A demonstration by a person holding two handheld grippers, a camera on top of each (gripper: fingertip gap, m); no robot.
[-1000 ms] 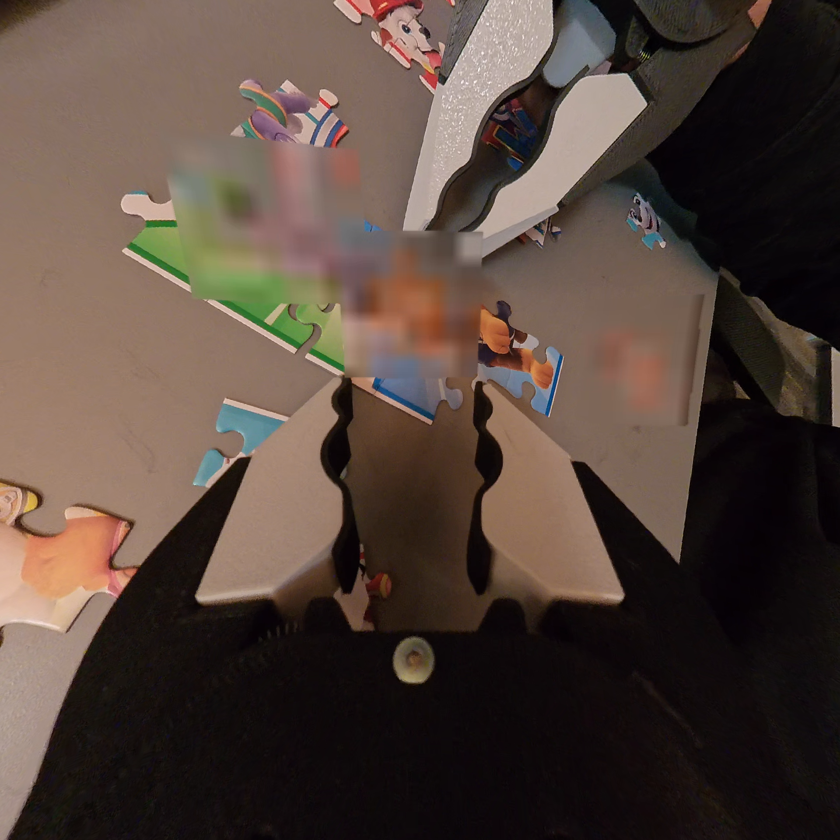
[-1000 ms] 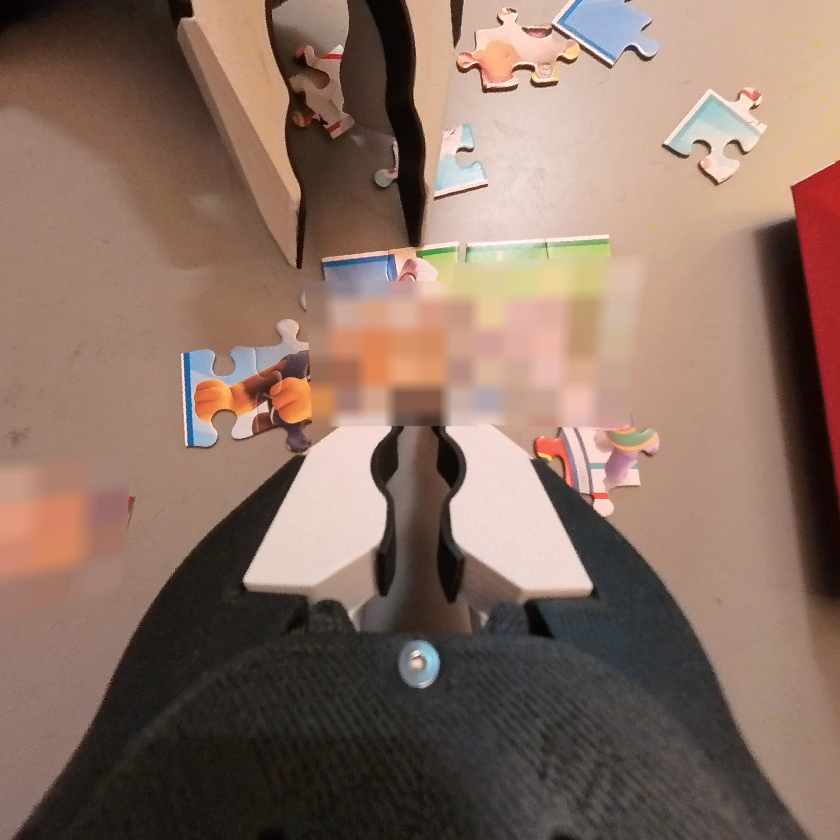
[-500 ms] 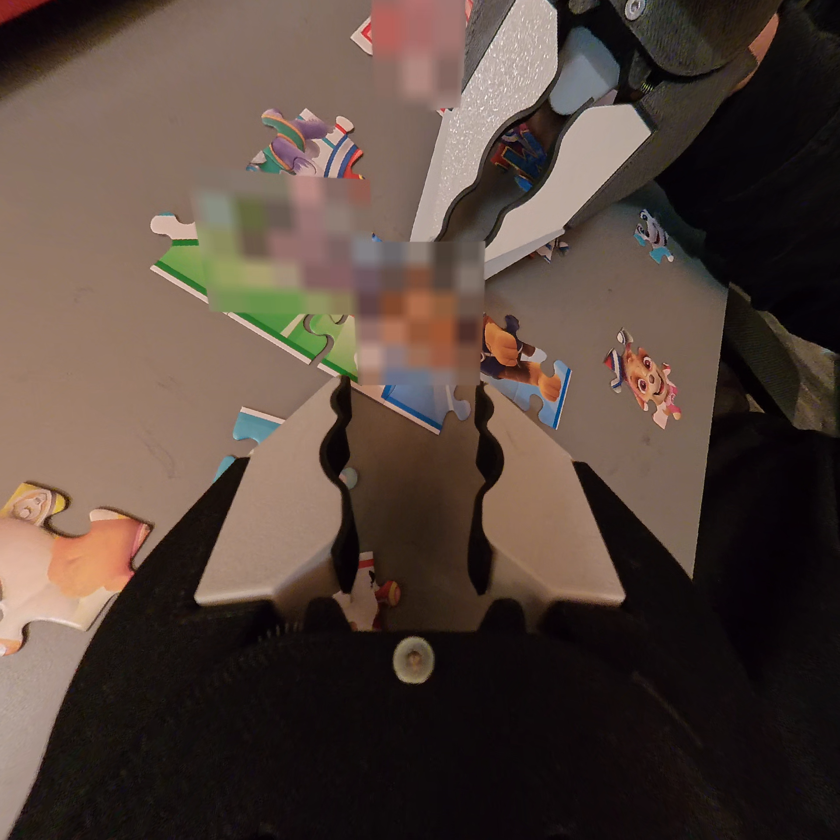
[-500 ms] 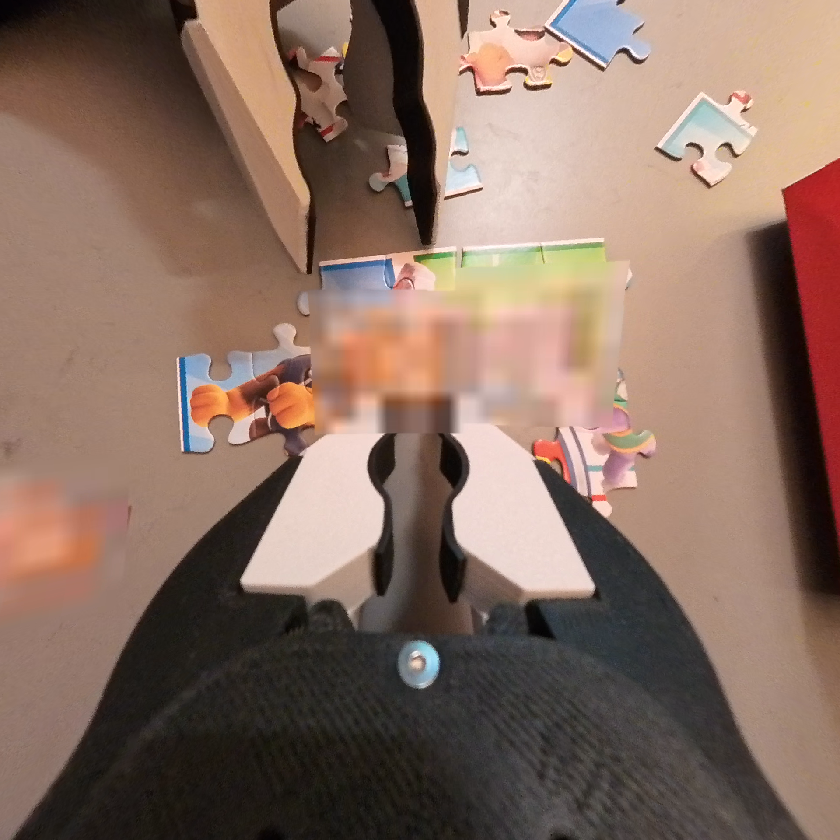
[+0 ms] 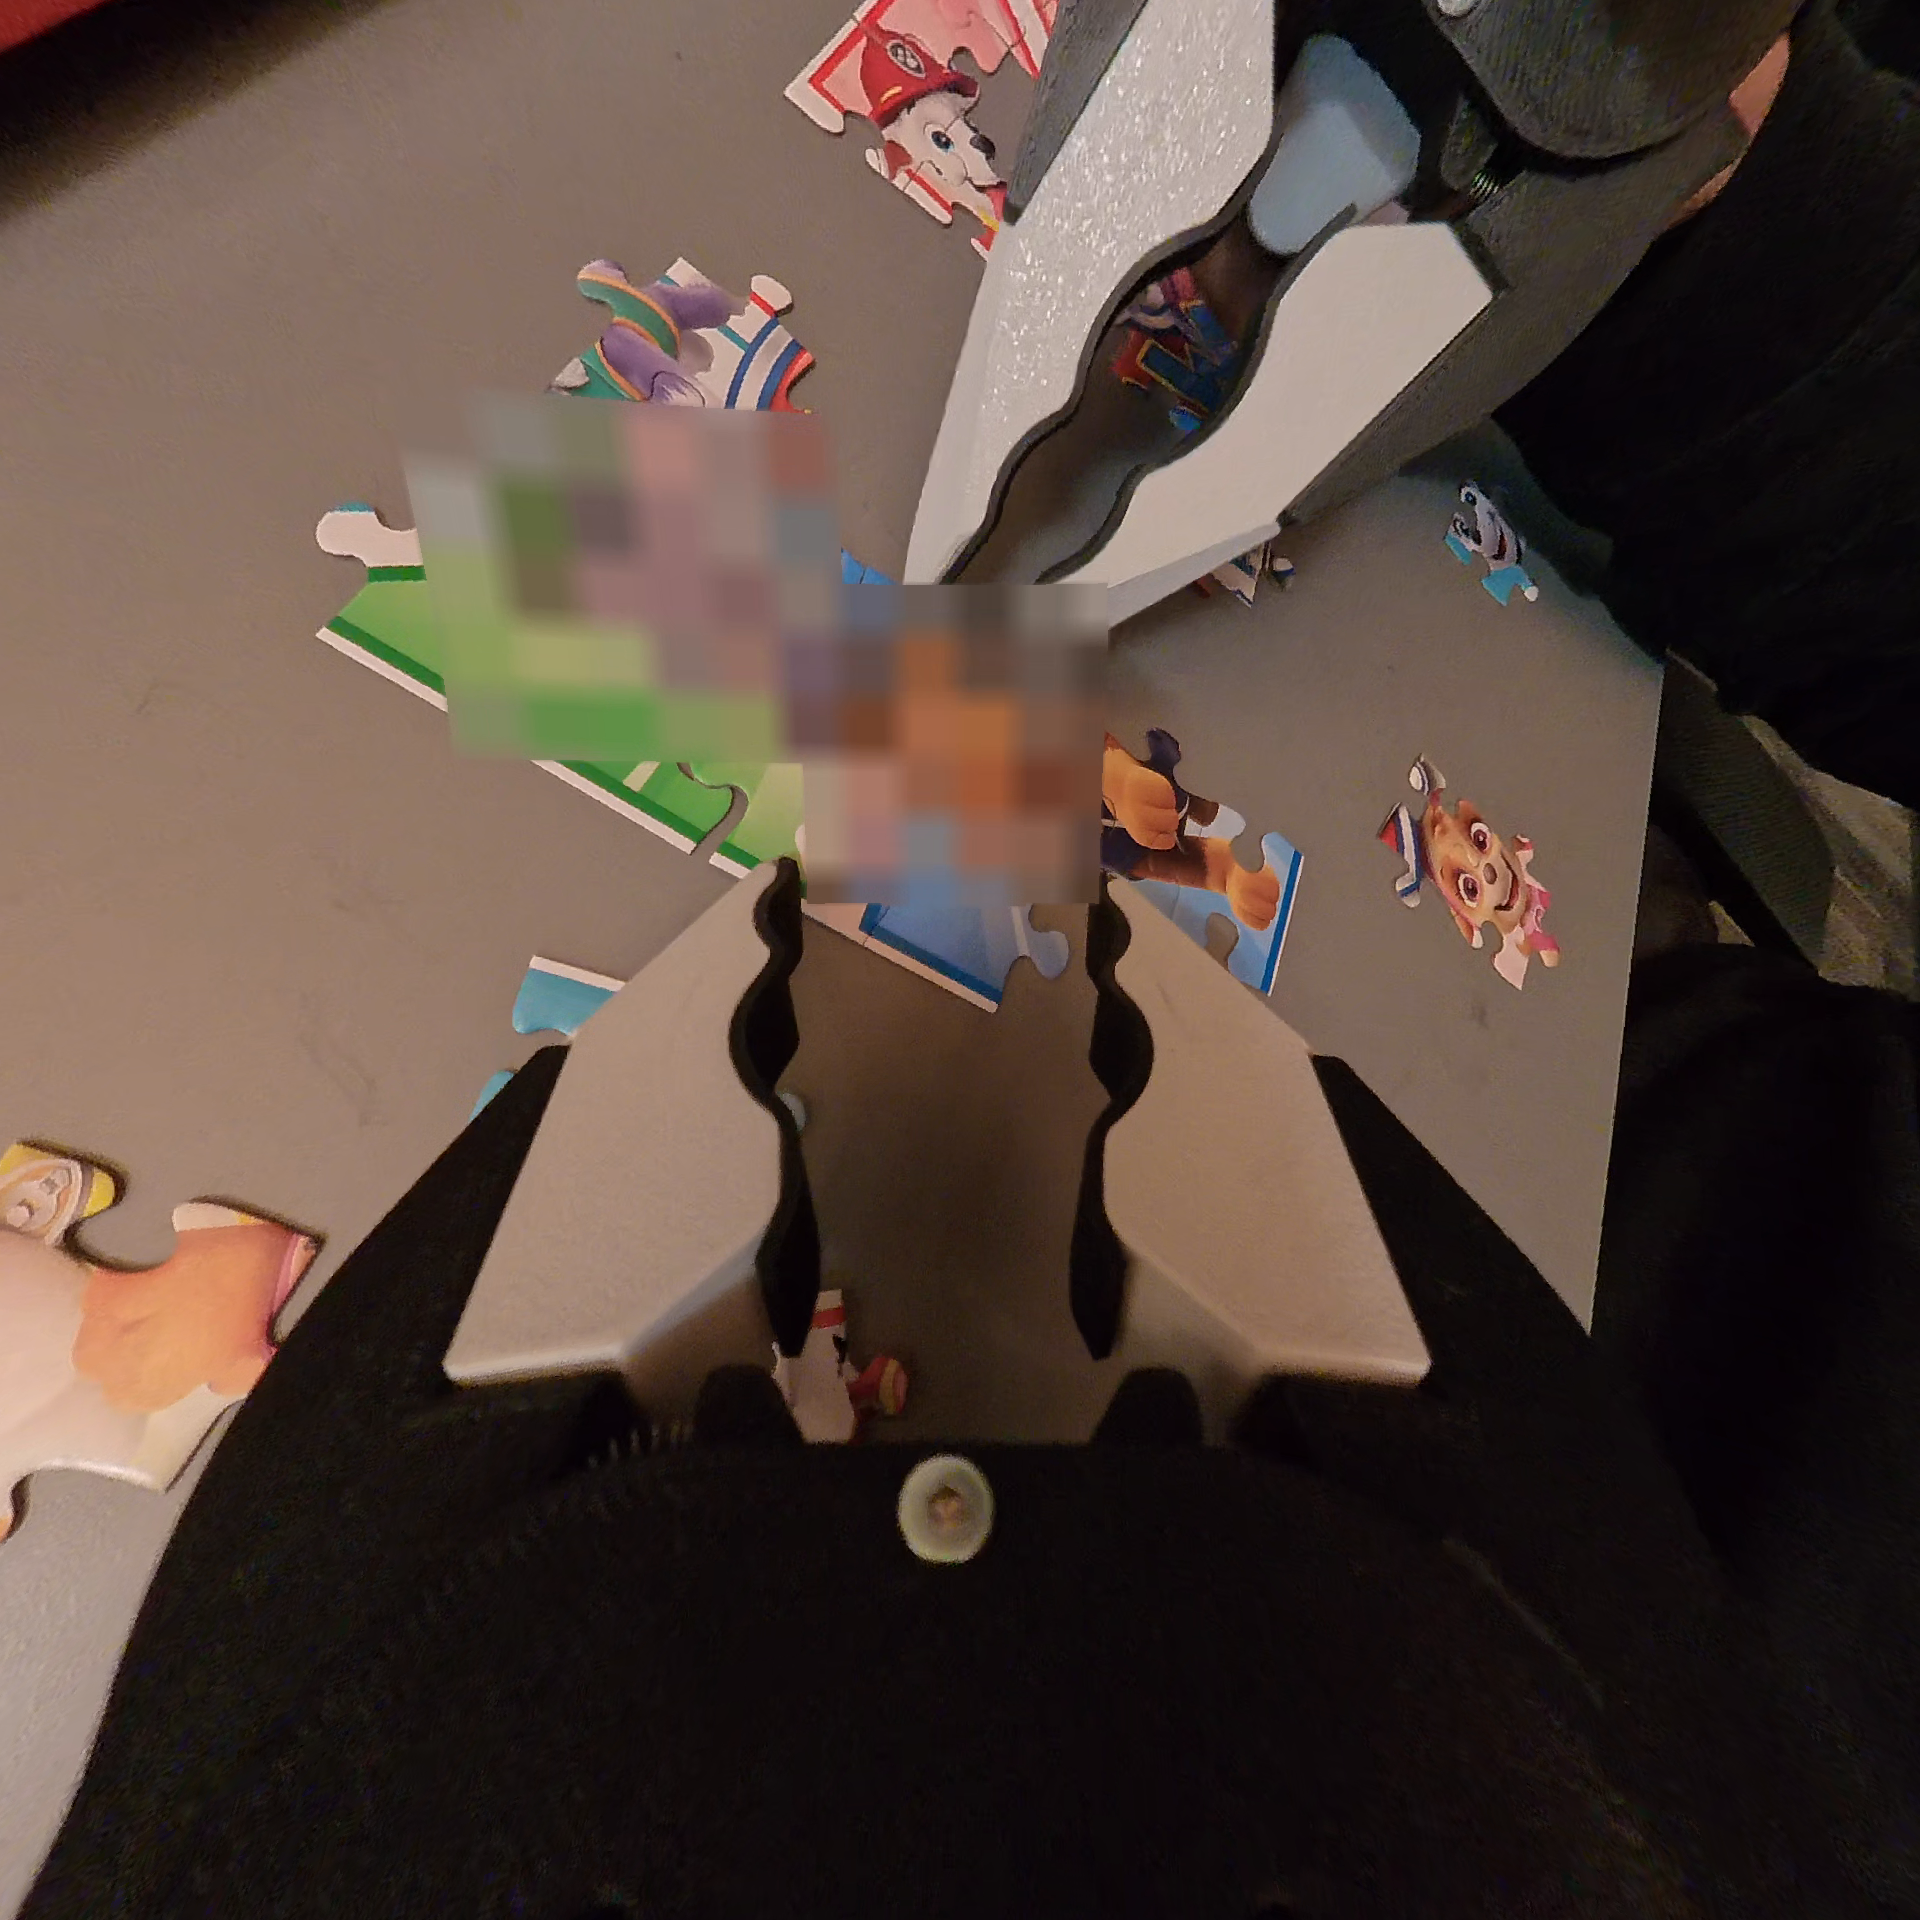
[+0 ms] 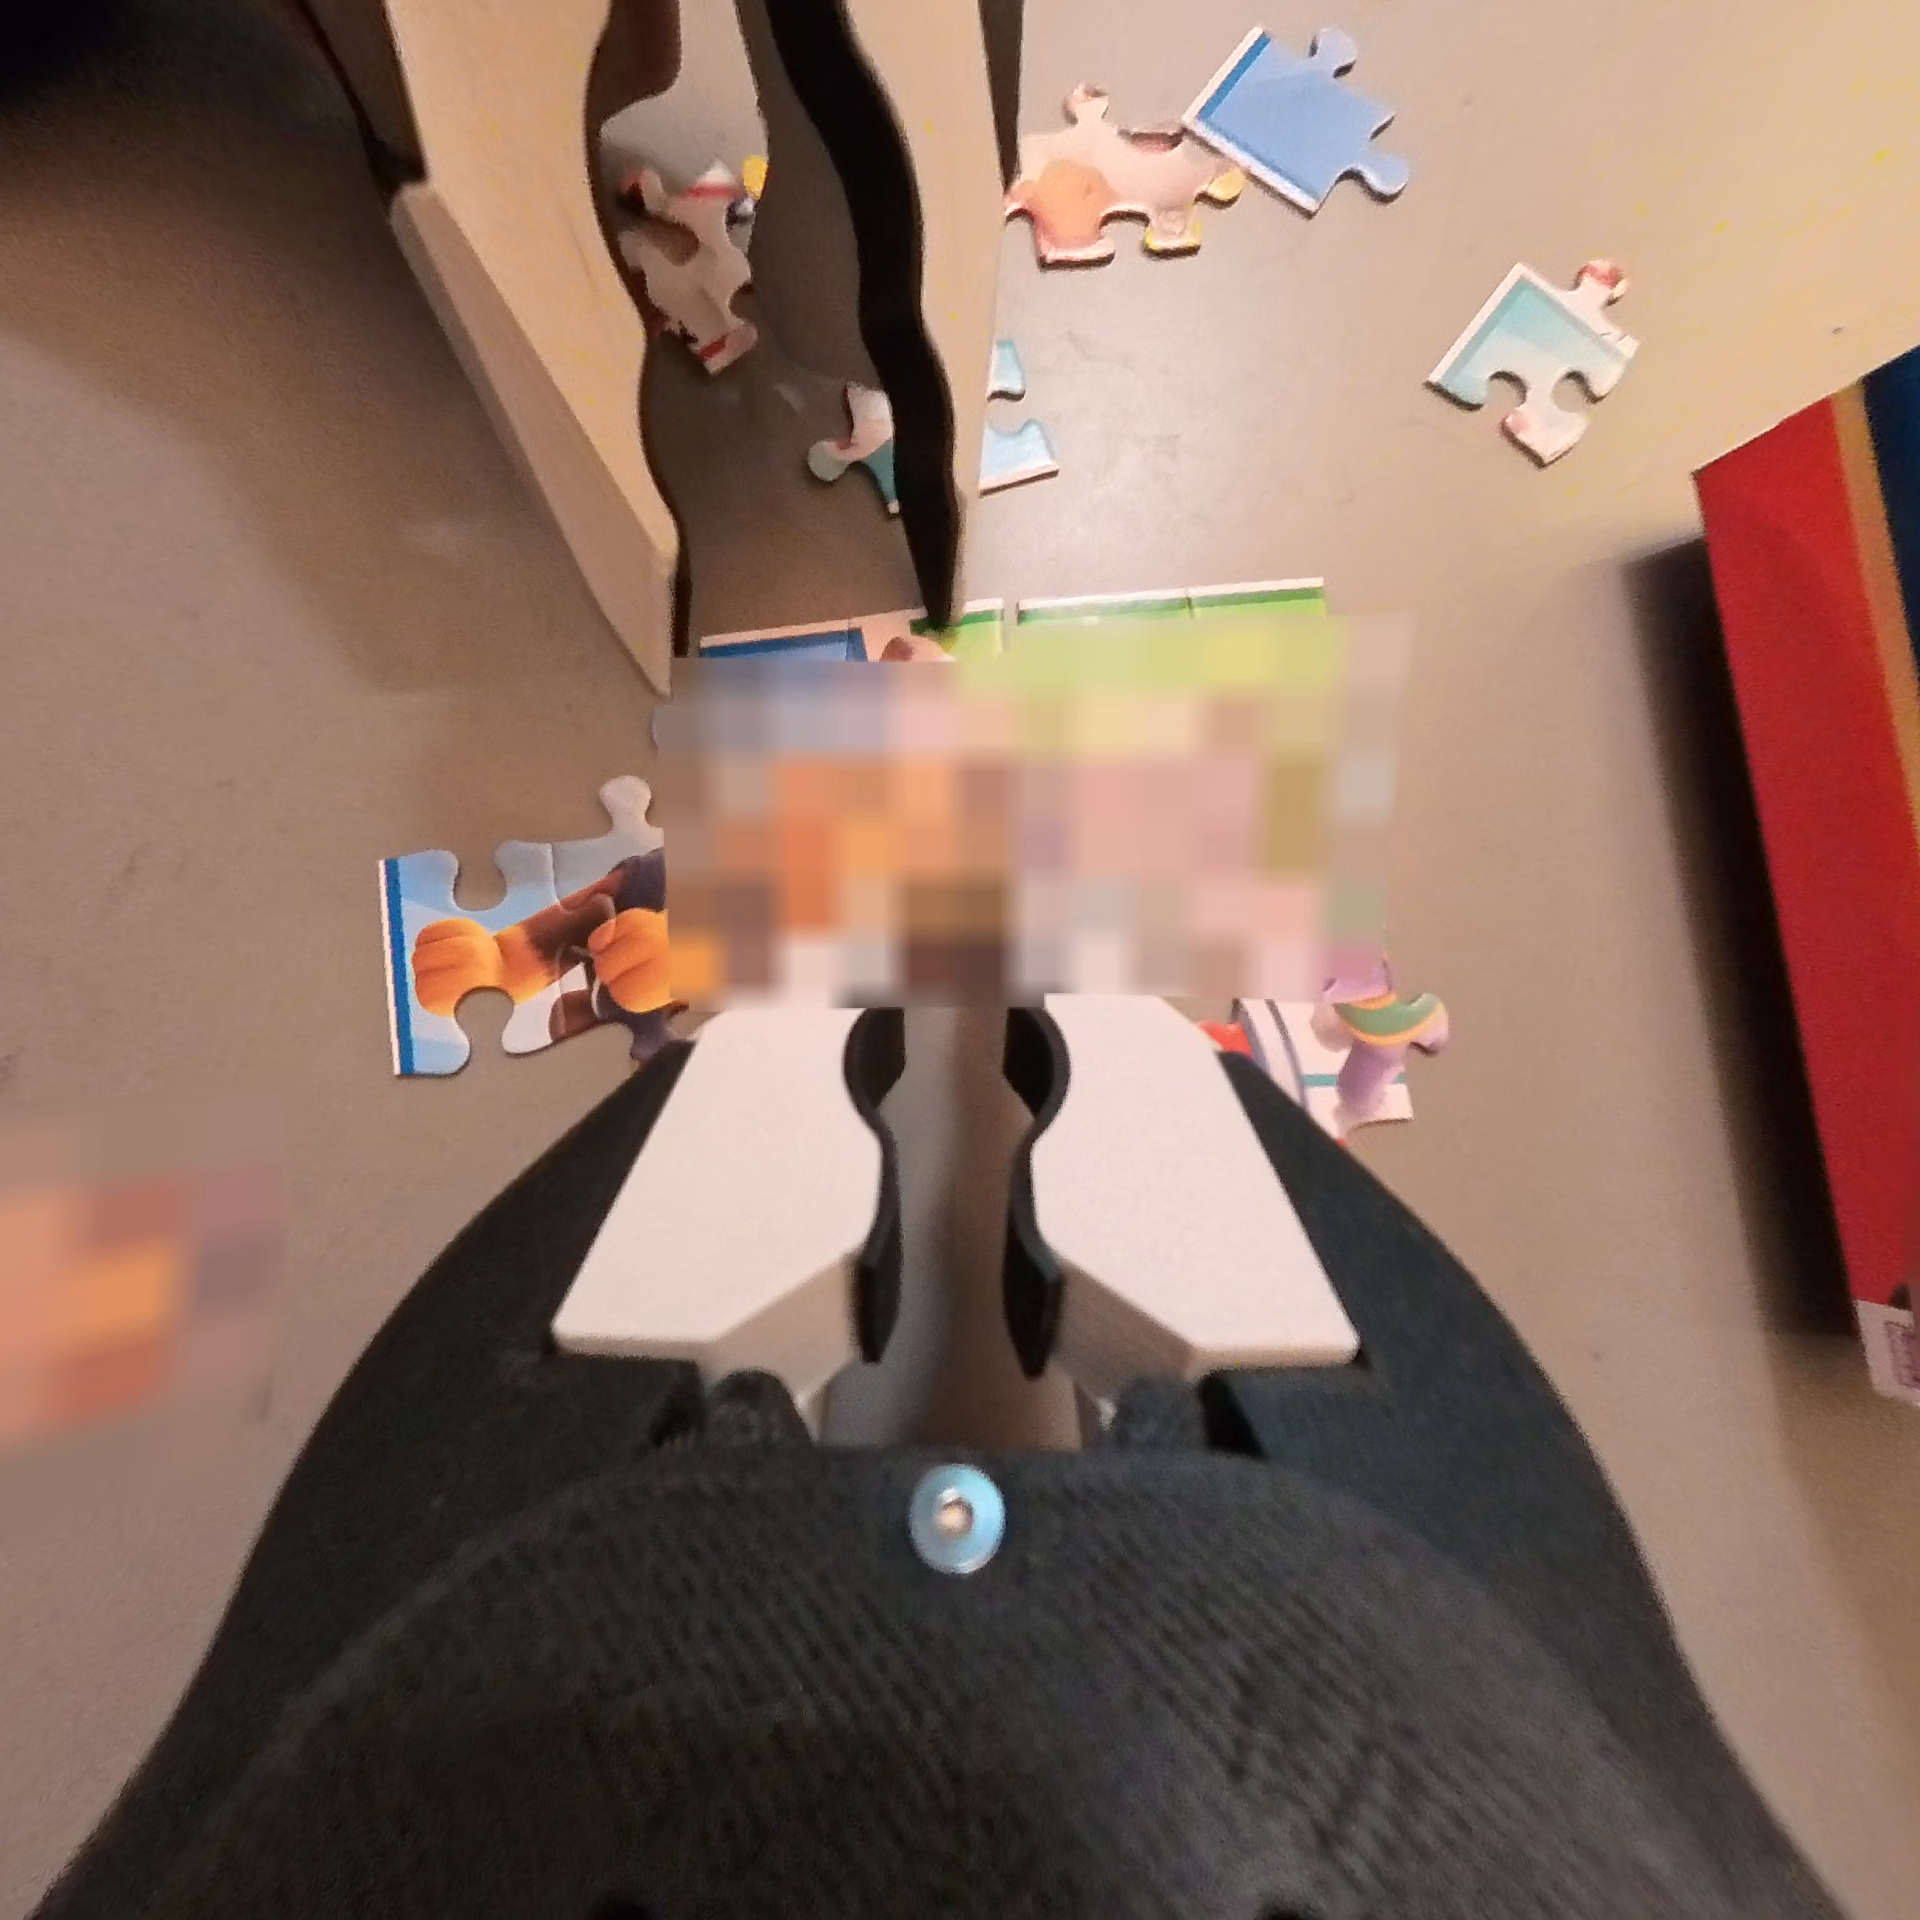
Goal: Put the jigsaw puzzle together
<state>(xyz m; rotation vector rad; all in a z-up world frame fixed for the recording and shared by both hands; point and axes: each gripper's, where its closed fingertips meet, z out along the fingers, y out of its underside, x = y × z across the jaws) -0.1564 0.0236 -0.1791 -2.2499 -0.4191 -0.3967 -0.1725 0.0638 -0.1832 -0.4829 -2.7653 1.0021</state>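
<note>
On the grey counter [image 5: 229, 790] my left gripper [image 5: 940, 904] hovers over the near edge of a partly joined puzzle [image 5: 935, 940], tilted down, its fingers [image 5: 686, 1049] spread wide with nothing between them but bare counter and the puzzle's blue corner lying flat below. No pad touches anything.

Going left to right in my left view, I count one orange and white piece [image 5: 135, 1340] at the far left, one light blue piece [image 5: 556, 997] partly under my left finger, and a small white and red piece [image 5: 836, 1371] showing far back between the fingers. Then comes the joined section, with a green border on its left part and a blue one on its right; much of it is blurred over. Behind it lie one purple and teal piece [image 5: 686, 338] and one red and white piece [image 5: 920, 125]. Right of the puzzle sit one pink and tan piece [image 5: 1475, 883] and one small blue and white piece [image 5: 1491, 540] close to the counter's edge.

My right gripper [image 5: 977, 561] comes in from the top right, pointing down at the far edge of the puzzle. Its fingers [image 5: 1049, 343] stand nearly together with a narrow slit between them, and I can't tell whether anything is pinched there. In my right view the fingertips meet the blur, and one red box [image 6: 1808, 831] lies at the right.
</note>
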